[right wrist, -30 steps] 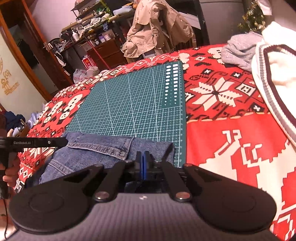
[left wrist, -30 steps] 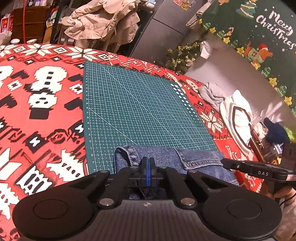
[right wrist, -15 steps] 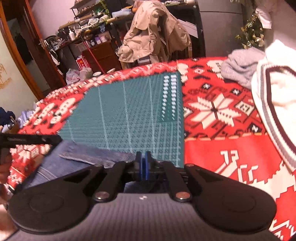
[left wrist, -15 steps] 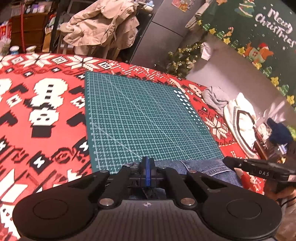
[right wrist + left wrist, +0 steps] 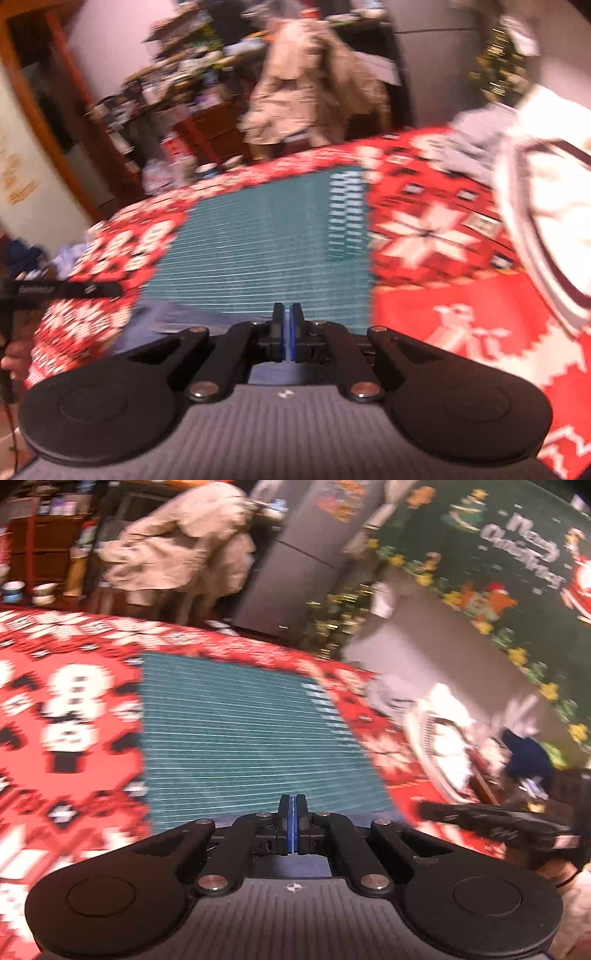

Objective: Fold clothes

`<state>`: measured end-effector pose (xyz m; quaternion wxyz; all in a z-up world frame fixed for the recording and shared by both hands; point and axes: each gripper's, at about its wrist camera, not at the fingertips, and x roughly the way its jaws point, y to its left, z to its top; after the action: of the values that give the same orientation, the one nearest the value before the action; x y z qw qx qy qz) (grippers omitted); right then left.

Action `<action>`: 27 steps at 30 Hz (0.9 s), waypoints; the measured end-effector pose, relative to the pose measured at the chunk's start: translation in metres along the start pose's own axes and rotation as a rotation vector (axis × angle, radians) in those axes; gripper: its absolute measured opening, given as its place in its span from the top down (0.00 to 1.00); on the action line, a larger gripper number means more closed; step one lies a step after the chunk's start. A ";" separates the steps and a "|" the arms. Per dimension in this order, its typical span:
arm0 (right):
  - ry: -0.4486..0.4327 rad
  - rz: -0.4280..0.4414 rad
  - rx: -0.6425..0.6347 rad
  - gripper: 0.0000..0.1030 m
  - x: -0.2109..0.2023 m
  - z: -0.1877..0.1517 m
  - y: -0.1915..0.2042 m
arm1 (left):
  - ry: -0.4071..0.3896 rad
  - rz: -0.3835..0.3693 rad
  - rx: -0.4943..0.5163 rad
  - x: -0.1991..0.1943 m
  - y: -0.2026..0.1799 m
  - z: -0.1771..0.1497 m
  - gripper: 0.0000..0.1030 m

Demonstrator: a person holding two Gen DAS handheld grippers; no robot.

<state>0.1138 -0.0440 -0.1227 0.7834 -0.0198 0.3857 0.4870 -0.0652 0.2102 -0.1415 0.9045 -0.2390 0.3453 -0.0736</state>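
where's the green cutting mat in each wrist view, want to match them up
Left wrist: green cutting mat fills the centre, just ahead of the left gripper.
Right wrist: mat sits centre, slightly left, ahead of the right gripper.
Shared landmark: the beige coat hanging beyond the table's far edge.

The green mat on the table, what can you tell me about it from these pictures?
The green mat looks like a cutting mat: dark teal, rectangular, printed with fine pale grid lines and, along one edge, a column of small white shapes. It lies flat on a red and white patterned tablecloth. Blue denim overlaps its near edge, just ahead of both grippers. The rest of its surface shows bare. Motion blur smears the finer markings.
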 end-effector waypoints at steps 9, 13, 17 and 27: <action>0.114 0.022 -0.106 0.99 0.042 -0.025 0.048 | 0.121 0.020 0.116 0.042 -0.028 -0.042 0.97; 0.101 0.024 -0.141 1.00 0.038 -0.034 0.049 | 0.114 0.003 0.061 0.035 -0.017 -0.044 0.97; 0.111 0.012 -0.133 1.00 0.029 -0.035 0.036 | 0.102 0.011 0.051 0.024 -0.010 -0.048 0.97; 0.104 -0.040 -0.046 1.00 0.001 -0.043 0.001 | 0.072 0.047 0.010 0.007 -0.006 -0.047 0.98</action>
<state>0.0877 -0.0603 -0.1528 0.7713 -0.0707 0.4142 0.4781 -0.0912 0.1852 -0.1729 0.8942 -0.2233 0.3828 -0.0625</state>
